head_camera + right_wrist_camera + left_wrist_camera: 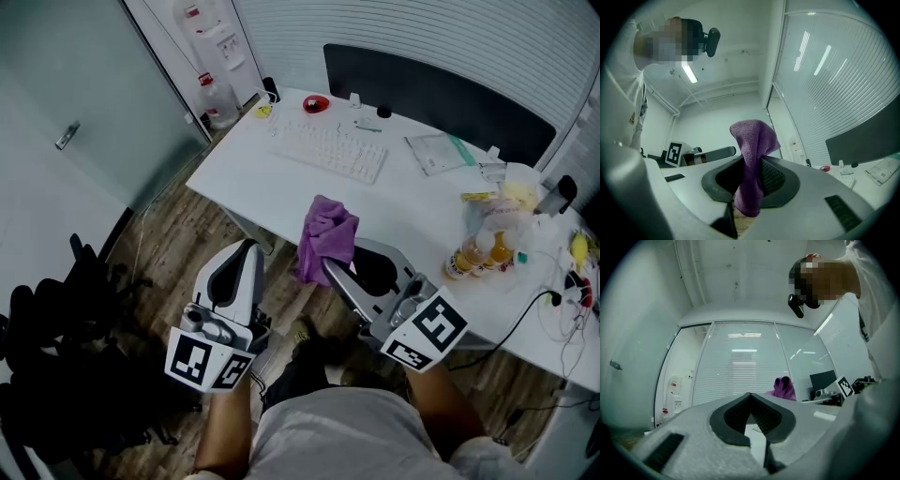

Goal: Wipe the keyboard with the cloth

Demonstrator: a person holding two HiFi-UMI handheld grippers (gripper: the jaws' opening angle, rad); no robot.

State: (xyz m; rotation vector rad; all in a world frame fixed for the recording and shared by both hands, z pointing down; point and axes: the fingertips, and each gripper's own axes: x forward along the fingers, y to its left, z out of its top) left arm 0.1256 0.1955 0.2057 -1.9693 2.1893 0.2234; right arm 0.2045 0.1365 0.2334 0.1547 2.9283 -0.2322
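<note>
A white keyboard (330,150) lies on the far part of the white desk (403,211); in the right gripper view the keyboard (844,180) shows small at the lower right. My right gripper (328,266) hangs at the desk's near edge, short of the keyboard. It is shut on a purple cloth (326,239), and in its own view the right gripper (751,161) pinches the cloth (753,140), which stands bunched above the jaws. My left gripper (251,246) is over the floor left of the desk. In its own view the left gripper (750,395) is shut with nothing in it.
On the desk's right stand bottles in a plastic bag (480,248), with papers (439,152) and cables (562,300) nearby. A red dish (316,103) lies behind the keyboard, before a dark screen (441,89). A water dispenser (214,56) and black chairs (56,309) stand at the left.
</note>
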